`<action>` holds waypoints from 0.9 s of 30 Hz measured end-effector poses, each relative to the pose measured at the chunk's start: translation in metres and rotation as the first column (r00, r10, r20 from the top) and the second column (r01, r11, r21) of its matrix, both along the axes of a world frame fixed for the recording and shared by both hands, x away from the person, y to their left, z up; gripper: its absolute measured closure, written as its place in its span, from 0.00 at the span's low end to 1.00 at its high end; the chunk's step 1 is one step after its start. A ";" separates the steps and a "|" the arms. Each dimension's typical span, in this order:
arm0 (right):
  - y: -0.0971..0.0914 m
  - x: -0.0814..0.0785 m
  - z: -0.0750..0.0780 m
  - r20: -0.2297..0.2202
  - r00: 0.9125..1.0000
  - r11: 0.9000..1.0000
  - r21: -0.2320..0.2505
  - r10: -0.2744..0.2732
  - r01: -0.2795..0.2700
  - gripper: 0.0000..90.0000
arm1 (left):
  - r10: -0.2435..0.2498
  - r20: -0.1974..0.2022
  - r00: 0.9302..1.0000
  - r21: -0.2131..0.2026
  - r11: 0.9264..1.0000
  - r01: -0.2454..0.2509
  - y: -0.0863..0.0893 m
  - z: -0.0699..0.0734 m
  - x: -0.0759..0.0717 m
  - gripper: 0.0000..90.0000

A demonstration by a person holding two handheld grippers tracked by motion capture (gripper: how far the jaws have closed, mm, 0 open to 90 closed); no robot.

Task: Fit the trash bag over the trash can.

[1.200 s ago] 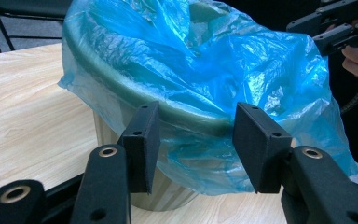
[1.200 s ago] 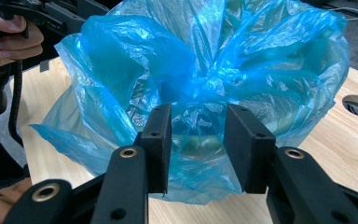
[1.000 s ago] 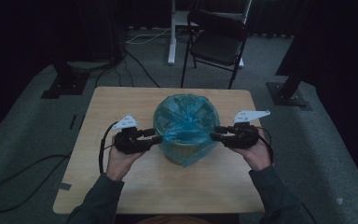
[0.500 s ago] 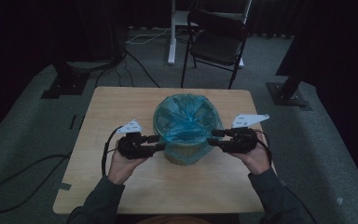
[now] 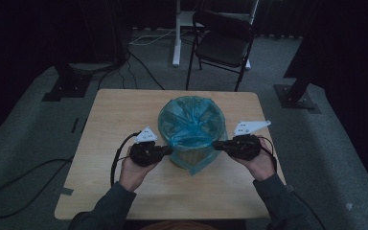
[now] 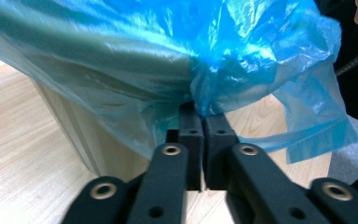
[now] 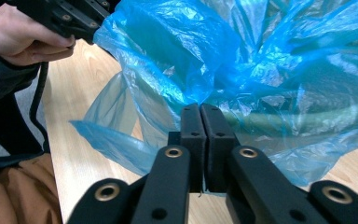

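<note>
Your left hand-held gripper (image 5: pixel 168 151) has just closed, pinching the blue bag (image 5: pixel 191 125) at the bin's (image 6: pixel 81 140) near-left side. Your right hand-held gripper (image 5: pixel 216 145) has likewise just clamped the bag's right edge. The bin stands mid-surface (image 5: pixel 110 120) between them.

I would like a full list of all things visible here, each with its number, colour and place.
thin blue plastic bag: one, blue, lining the bin and hanging over its rim
round pale bin: one, pale, middle of table
light wooden table: one, light wood, centre
black folding chair: one, black, behind table
white stand leg: one, white, beside chair
black floor cables: several, black, grey carpet
left gripper: one, black, shut on the bag's left edge
right gripper: one, black, shut on the bag's right edge
</note>
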State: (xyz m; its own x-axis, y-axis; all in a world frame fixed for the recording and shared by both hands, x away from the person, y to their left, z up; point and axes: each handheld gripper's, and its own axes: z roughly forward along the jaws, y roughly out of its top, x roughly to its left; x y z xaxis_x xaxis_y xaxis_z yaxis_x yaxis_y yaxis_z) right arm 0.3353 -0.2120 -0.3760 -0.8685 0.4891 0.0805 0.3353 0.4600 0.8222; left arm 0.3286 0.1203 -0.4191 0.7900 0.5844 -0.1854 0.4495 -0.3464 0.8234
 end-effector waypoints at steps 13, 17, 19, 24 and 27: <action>-0.004 0.000 -0.011 -0.041 0.999 1.000 -0.017 0.015 -0.016 1.00 | -0.009 -0.049 0.999 0.008 1.000 0.010 0.011 -0.018 -0.003 1.00; -0.005 0.001 -0.013 -0.050 0.999 1.000 -0.022 0.015 -0.016 1.00 | -0.001 -0.057 0.998 0.003 1.000 0.001 0.014 -0.020 -0.001 1.00; -0.006 0.004 -0.019 -0.070 0.998 0.999 -0.043 0.008 -0.011 1.00 | -0.003 -0.079 0.997 -0.008 1.000 0.002 0.015 -0.025 -0.001 1.00; -0.005 0.008 -0.029 -0.111 0.994 0.998 -0.066 0.001 -0.008 1.00 | -0.006 -0.097 0.995 -0.004 1.000 0.006 0.015 -0.030 -0.001 1.00; -0.004 0.009 -0.032 -0.129 0.992 0.997 -0.077 0.001 -0.011 1.00 | 0.005 -0.107 0.994 -0.014 1.000 -0.006 0.018 -0.031 0.001 0.99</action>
State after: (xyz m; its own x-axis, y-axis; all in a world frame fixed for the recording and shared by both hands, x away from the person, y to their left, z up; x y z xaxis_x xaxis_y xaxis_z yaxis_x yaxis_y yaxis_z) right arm 0.3441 -0.2161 -0.4080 -0.8562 0.4932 0.1537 0.4331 0.5231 0.7341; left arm 0.3293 0.1380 -0.4503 0.7618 0.5854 -0.2774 0.5373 -0.3319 0.7753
